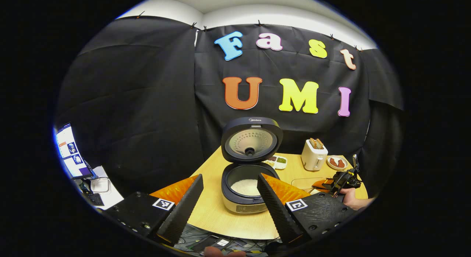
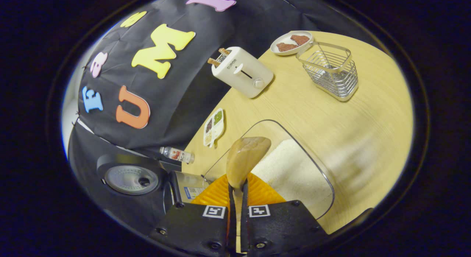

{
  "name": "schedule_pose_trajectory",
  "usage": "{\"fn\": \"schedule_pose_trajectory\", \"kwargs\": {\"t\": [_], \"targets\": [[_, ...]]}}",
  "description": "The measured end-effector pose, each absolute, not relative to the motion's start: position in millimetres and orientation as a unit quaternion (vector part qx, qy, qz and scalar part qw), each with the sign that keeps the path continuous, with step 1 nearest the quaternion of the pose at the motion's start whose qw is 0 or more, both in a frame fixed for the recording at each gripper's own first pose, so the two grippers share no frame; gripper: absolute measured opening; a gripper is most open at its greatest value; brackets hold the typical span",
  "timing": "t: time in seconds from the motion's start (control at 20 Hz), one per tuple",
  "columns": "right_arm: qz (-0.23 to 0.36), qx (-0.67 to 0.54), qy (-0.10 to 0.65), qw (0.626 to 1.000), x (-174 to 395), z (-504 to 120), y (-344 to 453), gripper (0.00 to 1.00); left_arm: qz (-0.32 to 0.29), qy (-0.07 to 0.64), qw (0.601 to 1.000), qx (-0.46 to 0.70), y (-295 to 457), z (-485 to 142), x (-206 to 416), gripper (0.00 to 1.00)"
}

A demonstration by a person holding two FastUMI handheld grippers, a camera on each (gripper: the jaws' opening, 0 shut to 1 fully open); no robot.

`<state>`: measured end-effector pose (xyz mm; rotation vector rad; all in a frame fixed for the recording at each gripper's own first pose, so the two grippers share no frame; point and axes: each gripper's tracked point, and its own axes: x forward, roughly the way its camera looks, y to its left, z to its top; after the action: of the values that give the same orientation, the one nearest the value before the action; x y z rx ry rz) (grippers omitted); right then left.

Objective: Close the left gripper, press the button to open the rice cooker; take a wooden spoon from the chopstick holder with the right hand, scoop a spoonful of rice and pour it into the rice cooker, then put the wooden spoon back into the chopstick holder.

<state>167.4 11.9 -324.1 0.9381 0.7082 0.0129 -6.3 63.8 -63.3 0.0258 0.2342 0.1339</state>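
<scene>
Wooden spoon [image 2: 245, 159] pinched in right tool [image 2: 237, 190], over rice tray [image 2: 294, 168]; left tool [image 1: 230, 192] spread.

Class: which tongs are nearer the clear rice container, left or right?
Right. The right tongs, gripping the wooden spoon, hover over the rice container; the left tongs sit open facing the rice cooker, farther away.

Toaster [image 2: 242, 71] w/ toast, meat plate [image 2: 290, 42], sectioned dish [image 2: 213, 126], small bottle [image 2: 177, 154], monitor [image 1: 70, 151]
</scene>
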Motion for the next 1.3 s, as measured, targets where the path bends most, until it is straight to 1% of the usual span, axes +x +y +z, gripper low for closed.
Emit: {"fn": "schedule_pose_trajectory", "kwargs": {"t": [0.25, 0.45, 0.65, 0.8, 1.0, 1.3], "targets": [[0.008, 0.489, 0.303, 0.818, 167, -289, -10, 0.10, 0.046, 0.108, 0.993, 0.016, 47, -56, -3, 0.95], [0.026, 0.494, 0.269, 0.827, 166, -238, -22, 0.10, 0.037, 0.092, 0.995, 0.008, 39, -48, 0, 0.95], [0.051, 0.496, 0.246, 0.831, 164, -188, -13, 0.10, 0.035, 0.075, 0.997, 0.000, 40, -44, -1, 0.95], [0.079, 0.494, 0.237, 0.833, 161, -154, 15, 0.10, 0.034, 0.067, 0.997, -0.007, 43, -41, -4, 0.95], [0.123, 0.489, 0.238, 0.830, 168, -126, 71, 0.10, 0.031, 0.063, 0.998, -0.009, 53, -40, -15, 0.95], [0.174, 0.413, 0.257, 0.856, 180, -117, 163, 0.09, 0.042, 0.067, 0.997, -0.015, 79, -47, -35, 0.95]]}}
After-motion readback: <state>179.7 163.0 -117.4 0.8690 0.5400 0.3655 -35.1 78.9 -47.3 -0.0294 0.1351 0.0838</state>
